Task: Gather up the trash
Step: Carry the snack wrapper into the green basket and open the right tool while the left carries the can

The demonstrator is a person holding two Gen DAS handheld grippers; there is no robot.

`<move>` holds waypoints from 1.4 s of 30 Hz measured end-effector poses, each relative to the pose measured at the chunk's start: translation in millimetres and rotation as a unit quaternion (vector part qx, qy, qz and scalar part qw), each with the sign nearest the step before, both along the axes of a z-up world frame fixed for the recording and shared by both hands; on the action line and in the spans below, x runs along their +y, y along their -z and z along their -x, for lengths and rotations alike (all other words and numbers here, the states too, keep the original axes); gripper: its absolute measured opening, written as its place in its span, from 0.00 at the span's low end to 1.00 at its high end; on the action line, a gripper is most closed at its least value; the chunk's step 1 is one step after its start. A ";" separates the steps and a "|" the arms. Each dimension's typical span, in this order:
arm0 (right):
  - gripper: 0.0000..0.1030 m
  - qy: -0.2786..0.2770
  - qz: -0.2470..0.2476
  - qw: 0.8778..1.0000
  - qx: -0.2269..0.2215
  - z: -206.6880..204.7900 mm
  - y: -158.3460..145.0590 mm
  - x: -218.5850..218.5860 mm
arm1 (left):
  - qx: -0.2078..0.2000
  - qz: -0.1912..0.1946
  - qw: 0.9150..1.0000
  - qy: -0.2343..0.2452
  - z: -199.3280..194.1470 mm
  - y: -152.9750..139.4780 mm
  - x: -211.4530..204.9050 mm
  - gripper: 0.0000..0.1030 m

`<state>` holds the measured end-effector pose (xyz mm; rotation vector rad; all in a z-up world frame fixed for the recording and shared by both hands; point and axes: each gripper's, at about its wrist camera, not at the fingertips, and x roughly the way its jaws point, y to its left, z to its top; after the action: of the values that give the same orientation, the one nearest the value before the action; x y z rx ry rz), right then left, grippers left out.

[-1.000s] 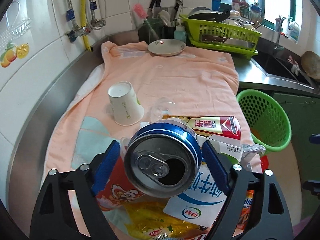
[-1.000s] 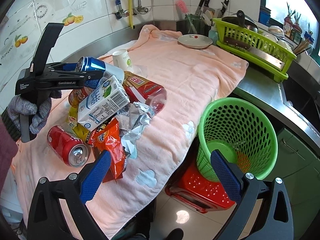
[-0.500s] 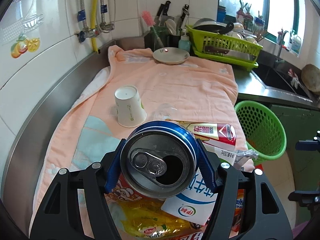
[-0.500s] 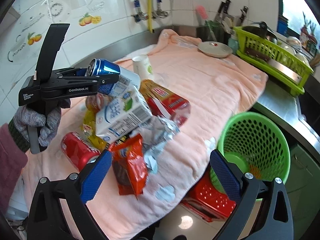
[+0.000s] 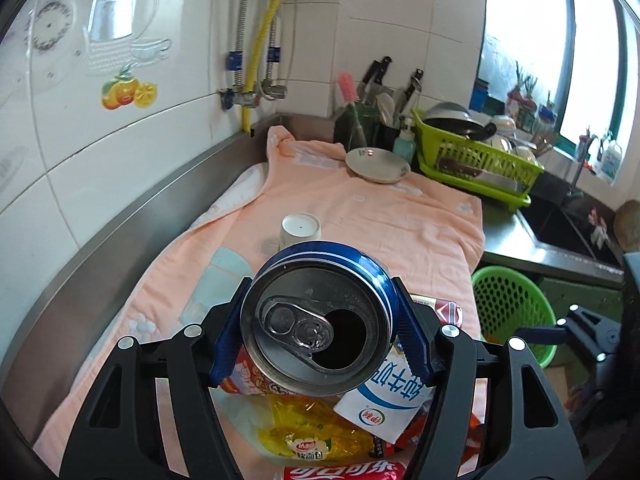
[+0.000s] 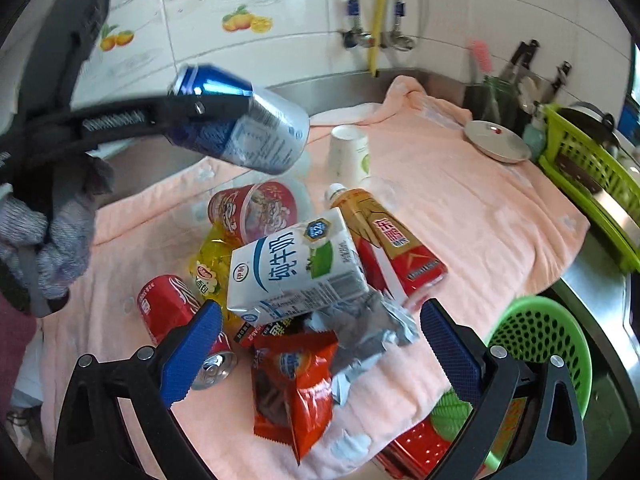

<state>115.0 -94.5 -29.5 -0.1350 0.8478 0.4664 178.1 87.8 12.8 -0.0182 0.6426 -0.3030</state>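
My left gripper (image 5: 320, 312) is shut on a blue drink can (image 5: 320, 320), its open top facing the camera. In the right wrist view the can (image 6: 244, 124) hangs tilted above the trash pile, held by the left gripper (image 6: 200, 108) in a gloved hand. My right gripper (image 6: 320, 340) is open and empty, low over the pile's near side. The pile holds a milk carton (image 6: 296, 268), a red cola can (image 6: 176, 312), an orange snack bag (image 6: 296, 384), a foil wrapper (image 6: 368, 328), a red tea bottle (image 6: 392, 240) and a noodle cup (image 6: 256, 208). A green basket (image 6: 536, 340) stands off the counter's right edge.
A pink towel (image 5: 400, 220) covers the counter, with an upturned paper cup (image 6: 350, 152) and a plate (image 6: 496, 140) farther back. A green dish rack (image 5: 480, 160), a knife block (image 5: 384, 120) and a sink (image 5: 560, 224) lie beyond. A red stool (image 6: 420, 448) sits under the basket.
The left jaws closed onto the blue can and lifted it up off the pile. The right gripper swung left from the basket side to over the trash, still open.
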 end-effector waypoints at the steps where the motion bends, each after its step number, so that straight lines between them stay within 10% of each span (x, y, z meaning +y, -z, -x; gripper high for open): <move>1: 0.93 -0.007 0.000 1.000 -0.001 -1.3 1.0 2.9 | -0.002 0.002 1.000 -0.005 1.8 -1.2 2.0 0.63; 14: 0.92 -0.014 -0.013 0.999 0.048 32.1 23.4 1.2 | -0.010 0.027 0.999 -0.041 22.8 -7.1 22.6 0.63; 37: 0.06 0.046 -0.076 0.988 0.123 37.3 64.0 -26.7 | -0.014 0.045 0.999 -0.019 55.4 -10.3 5.5 0.63; 42: 0.05 0.050 -0.099 0.988 0.107 48.7 47.0 -42.1 | -0.016 0.052 0.998 -0.008 60.1 -15.5 -2.8 0.63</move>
<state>66.3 -136.7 -76.5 0.1435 1.0080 0.4743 118.0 85.0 28.3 -0.1177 0.5939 -0.3211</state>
